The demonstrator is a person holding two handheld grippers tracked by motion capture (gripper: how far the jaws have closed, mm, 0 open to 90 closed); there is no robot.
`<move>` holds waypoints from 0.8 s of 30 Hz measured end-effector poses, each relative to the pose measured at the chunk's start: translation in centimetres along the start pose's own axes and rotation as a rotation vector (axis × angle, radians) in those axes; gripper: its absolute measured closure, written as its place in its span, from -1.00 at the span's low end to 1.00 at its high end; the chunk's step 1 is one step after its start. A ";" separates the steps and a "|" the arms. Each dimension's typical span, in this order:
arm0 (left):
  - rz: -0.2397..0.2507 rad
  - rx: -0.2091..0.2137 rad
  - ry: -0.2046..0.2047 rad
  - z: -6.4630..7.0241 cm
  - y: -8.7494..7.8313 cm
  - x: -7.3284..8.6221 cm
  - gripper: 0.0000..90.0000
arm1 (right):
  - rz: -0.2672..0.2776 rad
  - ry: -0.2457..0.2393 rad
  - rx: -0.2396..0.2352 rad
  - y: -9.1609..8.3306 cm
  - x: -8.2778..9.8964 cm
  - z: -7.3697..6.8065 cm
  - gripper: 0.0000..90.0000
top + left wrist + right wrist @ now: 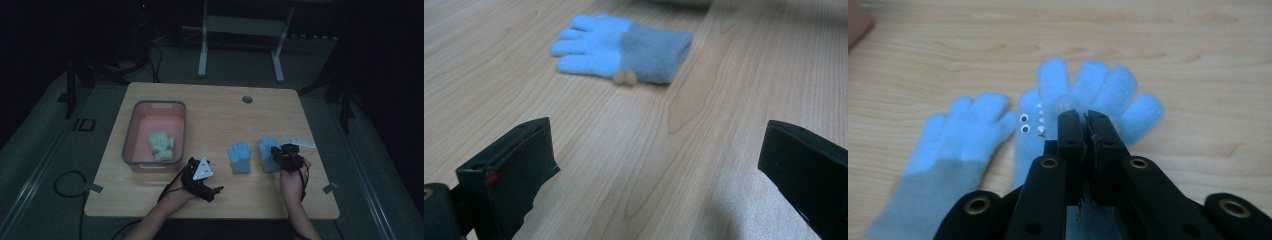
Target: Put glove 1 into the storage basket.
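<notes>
High view: two blue gloves lie side by side near the table's [215, 107] front edge, right of centre. The left glove [240, 158] lies free; the right gripper [286, 156] sits over the right glove [268, 150]. A pink bin [131, 131] toward the left edge holds a greenish pair [161, 145]. The left gripper [200, 177] rests near the front edge.

Left gripper view: jaws spread wide, nothing between them.

Right gripper view: jaws pressed together over the right glove; whether fabric is pinched, I cannot tell.

Judgement: glove pickup under way; next, lift and carry toward the bin, checking that the fabric comes up.
</notes>
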State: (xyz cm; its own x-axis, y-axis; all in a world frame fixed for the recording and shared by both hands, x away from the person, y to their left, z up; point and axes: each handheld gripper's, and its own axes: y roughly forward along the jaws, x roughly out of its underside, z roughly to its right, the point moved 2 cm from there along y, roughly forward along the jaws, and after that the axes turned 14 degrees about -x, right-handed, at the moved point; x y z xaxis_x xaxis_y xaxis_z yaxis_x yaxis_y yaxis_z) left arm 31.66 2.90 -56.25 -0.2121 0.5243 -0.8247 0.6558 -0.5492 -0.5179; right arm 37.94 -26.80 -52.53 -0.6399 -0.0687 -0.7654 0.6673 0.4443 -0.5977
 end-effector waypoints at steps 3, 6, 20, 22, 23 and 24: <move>0.001 0.001 0.004 0.1 0.0 0.0 -0.96 | -0.023 0.012 0.021 1.0 0.8 0.4 0.90; 0.002 0.001 0.003 0.1 -0.1 0.0 -0.96 | -0.039 0.023 0.042 1.7 1.4 0.9 0.89; 0.001 0.003 0.006 0.1 -0.1 0.0 -0.96 | -0.040 0.034 0.040 1.9 2.0 1.7 0.62; 0.000 0.006 0.005 0.1 -0.1 0.0 -0.96 | -0.046 0.007 -0.001 1.3 1.2 1.7 0.42; 0.000 0.006 0.005 0.1 -0.1 0.0 -0.96 | -0.046 0.007 -0.001 1.3 1.2 1.7 0.42; -0.001 0.007 0.006 0.1 -0.1 0.1 -0.96 | -0.053 -0.004 -0.015 1.2 1.0 1.7 0.37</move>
State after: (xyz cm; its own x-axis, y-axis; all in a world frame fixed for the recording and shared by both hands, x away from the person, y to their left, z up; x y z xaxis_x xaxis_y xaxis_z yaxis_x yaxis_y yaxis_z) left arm 31.57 2.92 -56.28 -0.2083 0.5283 -0.8231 0.6507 -0.5534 -0.5199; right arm 38.79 -27.90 -54.40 -0.6725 -0.0966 -0.7338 0.6265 0.4536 -0.6338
